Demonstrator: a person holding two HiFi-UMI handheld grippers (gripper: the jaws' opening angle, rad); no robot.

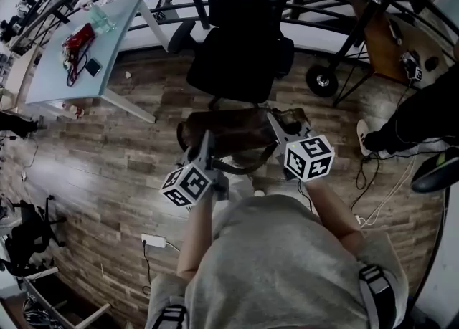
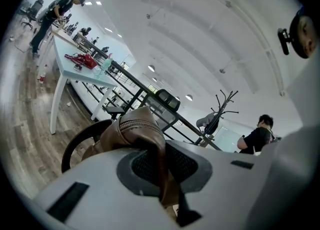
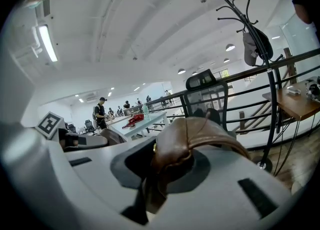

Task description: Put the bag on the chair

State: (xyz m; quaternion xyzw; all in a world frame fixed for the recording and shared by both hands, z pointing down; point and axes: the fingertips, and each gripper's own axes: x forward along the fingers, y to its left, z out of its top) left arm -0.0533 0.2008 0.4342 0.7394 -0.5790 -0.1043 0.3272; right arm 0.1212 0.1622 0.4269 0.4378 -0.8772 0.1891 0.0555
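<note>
In front of the chair, just short of its seat, I hold the bag up off the floor between both claws. The left claw is clamped tight on one end of the bag. In the left gripper view the brown leather is pinched between the jaws, and the zip edge bulges above them. A dark strap loops off to the side. The right claw is closed on the other end. Its jaws stand a touch less tight, because a thicker fold of leather and a strap end sit between them. From the head view the bag hangs level across the chair's front edge, near the seat but not on it.

I judge this to be the carrying step: the bag is gripped and lifted, and the placing is not yet done. The next move calls for both claws to go forward together until the bag is over the middle of the seat. Both should then go down evenly until the seat takes its weight. Only then should both claws open and draw back toward me.

I would keep the two ends level so the soft leather does not sag to one side. I would also steer between the chair's armrests, since a knock could roll the chair away.
</note>
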